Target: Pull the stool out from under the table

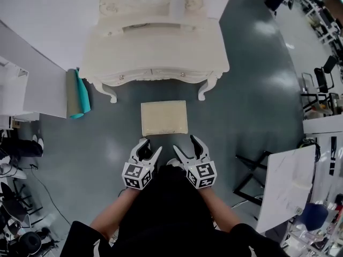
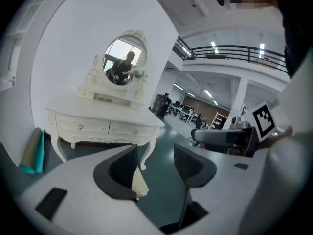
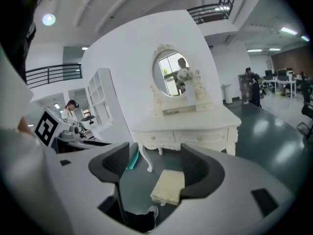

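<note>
The cream cushioned stool (image 1: 164,118) stands on the dark floor just in front of the white dressing table (image 1: 155,52), out from beneath it. My left gripper (image 1: 150,146) and right gripper (image 1: 185,144) hover side by side near my body, short of the stool, both open and empty. In the left gripper view a corner of the stool (image 2: 139,182) shows past the left gripper (image 2: 155,168), with the table (image 2: 98,114) and its oval mirror beyond. In the right gripper view the stool (image 3: 168,186) lies on the floor below the right gripper (image 3: 155,170), in front of the table (image 3: 186,124).
A rolled teal and olive mat (image 1: 77,94) leans by the table's left leg. A white tabletop (image 1: 284,181) and a black folding frame (image 1: 252,178) stand to the right. White shelving and cables sit at the left. My shoe (image 3: 151,212) shows below.
</note>
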A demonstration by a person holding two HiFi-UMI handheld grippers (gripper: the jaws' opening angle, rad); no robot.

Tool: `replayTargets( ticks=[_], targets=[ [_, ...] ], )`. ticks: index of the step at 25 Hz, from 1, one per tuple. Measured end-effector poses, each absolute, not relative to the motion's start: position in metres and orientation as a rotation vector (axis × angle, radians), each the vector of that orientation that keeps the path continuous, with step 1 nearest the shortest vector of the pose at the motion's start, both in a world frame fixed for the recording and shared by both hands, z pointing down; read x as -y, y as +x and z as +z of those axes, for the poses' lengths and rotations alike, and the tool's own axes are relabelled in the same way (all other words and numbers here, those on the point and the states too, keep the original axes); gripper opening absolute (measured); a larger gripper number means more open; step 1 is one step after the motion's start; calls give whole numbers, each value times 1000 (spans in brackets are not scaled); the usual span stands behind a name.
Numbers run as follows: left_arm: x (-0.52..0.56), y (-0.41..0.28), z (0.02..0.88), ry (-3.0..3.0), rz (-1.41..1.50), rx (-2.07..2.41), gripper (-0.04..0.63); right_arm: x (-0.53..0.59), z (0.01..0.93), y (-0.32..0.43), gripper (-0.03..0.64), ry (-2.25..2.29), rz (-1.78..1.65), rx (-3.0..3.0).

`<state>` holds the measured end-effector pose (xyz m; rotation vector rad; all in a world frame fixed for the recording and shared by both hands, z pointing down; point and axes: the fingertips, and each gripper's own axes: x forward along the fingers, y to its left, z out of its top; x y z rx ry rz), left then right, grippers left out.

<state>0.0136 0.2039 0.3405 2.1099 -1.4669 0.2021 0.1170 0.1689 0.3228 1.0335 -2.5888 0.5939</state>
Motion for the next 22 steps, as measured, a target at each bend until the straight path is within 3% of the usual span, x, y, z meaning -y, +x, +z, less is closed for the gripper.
replayTargets(
  ticks=[2,4,7,13,22],
  targets=[
    [-209,17,316,2168,216,1491,237,-171,297,113,306,1037,545,2636],
    [-210,21,294,2203,202,1510,216,-173,274,113,146,1050,533,2682],
    [-201,27,263,2249,163,1540,123,-169,242,116,49,1095,520,2740],
    [-198,41,213,2340,73,1561,16,-176,195,126,25,1187,388,2781],
    [-197,64,171,2446,42,1621,14,-179,156,130,18,1234,165,2794]
  ],
)
